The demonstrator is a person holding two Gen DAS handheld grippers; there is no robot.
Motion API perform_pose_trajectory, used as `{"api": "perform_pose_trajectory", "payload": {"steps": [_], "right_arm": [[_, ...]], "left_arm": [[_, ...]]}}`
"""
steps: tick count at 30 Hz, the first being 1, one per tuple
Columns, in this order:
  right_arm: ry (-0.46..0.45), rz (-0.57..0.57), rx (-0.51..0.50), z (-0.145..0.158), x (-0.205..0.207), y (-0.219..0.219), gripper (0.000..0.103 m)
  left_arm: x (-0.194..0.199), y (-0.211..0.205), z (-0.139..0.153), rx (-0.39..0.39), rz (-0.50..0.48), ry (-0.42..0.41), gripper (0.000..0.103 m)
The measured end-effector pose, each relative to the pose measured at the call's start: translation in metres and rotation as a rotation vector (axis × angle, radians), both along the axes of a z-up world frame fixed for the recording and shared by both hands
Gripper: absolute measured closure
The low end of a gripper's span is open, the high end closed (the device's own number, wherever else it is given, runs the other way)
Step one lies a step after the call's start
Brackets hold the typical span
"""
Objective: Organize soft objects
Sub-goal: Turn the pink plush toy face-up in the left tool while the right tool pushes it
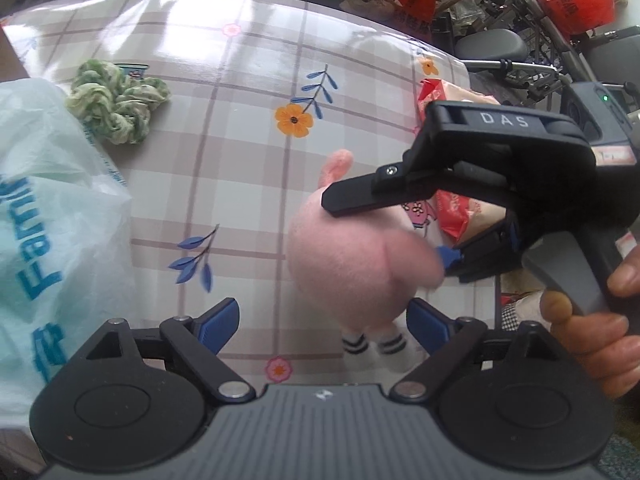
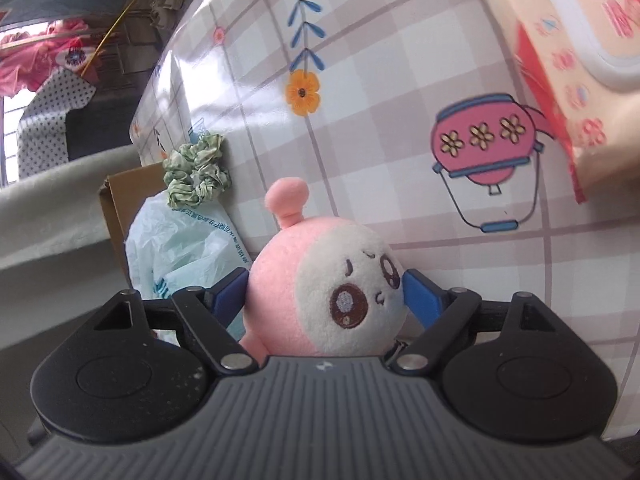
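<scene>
The right gripper point(image 2: 324, 292) is clamped across the round head of the pink plush doll point(image 2: 320, 300), blue pads pressed into either cheek, likely because the head is its firmest bulk. The doll hangs lifted off the checked surface point(image 1: 248, 184). The left gripper point(image 1: 320, 320) waits spread wide just beneath the doll's striped legs. Ahead and left lie the green scrunchie point(image 1: 116, 100) and pale plastic bag point(image 1: 52, 216).

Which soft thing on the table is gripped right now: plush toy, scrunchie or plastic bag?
The pink plush toy: the right hand-held gripper clamps its head. The green scrunchie and pale plastic bag lie untouched; the left hand-held gripper is open.
</scene>
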State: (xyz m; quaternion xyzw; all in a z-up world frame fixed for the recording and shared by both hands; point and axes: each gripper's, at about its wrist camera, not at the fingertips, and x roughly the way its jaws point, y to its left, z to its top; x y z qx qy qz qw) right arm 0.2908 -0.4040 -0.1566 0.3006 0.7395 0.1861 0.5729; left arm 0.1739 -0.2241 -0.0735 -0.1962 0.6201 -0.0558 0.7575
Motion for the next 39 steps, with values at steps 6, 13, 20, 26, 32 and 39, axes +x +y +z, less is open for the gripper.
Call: {"api": "perform_pose_trajectory", "payload": {"steps": [6,13,20,26,32,39], "right_arm": [[0.003,-0.004,0.000,-0.002,0.001,0.010,0.018],[0.020,-0.038,0.044,0.011,-0.008,0.010,0.017],[0.004,-0.076,0.089,0.017,-0.010,0.004,0.017],[-0.049,-0.067,0.085,0.011,0.008,0.011,0.017],[-0.012,0.019,0.065,-0.013,0.021,0.039,0.017],[0.060,0.105,0.089,-0.029,0.010,0.061,0.021]], "left_arm": [[-0.013,0.021,0.011,0.024,0.049,0.009,0.012],[-0.014,0.024,0.016,0.024,0.052,-0.001,0.012],[-0.013,0.026,0.012,0.049,0.053,0.006,0.012],[-0.010,0.034,0.005,0.079,0.094,0.016,0.014],[-0.006,0.032,0.005,0.087,0.101,0.011,0.014],[-0.003,0.020,-0.017,0.040,0.109,0.077,0.014]]}}
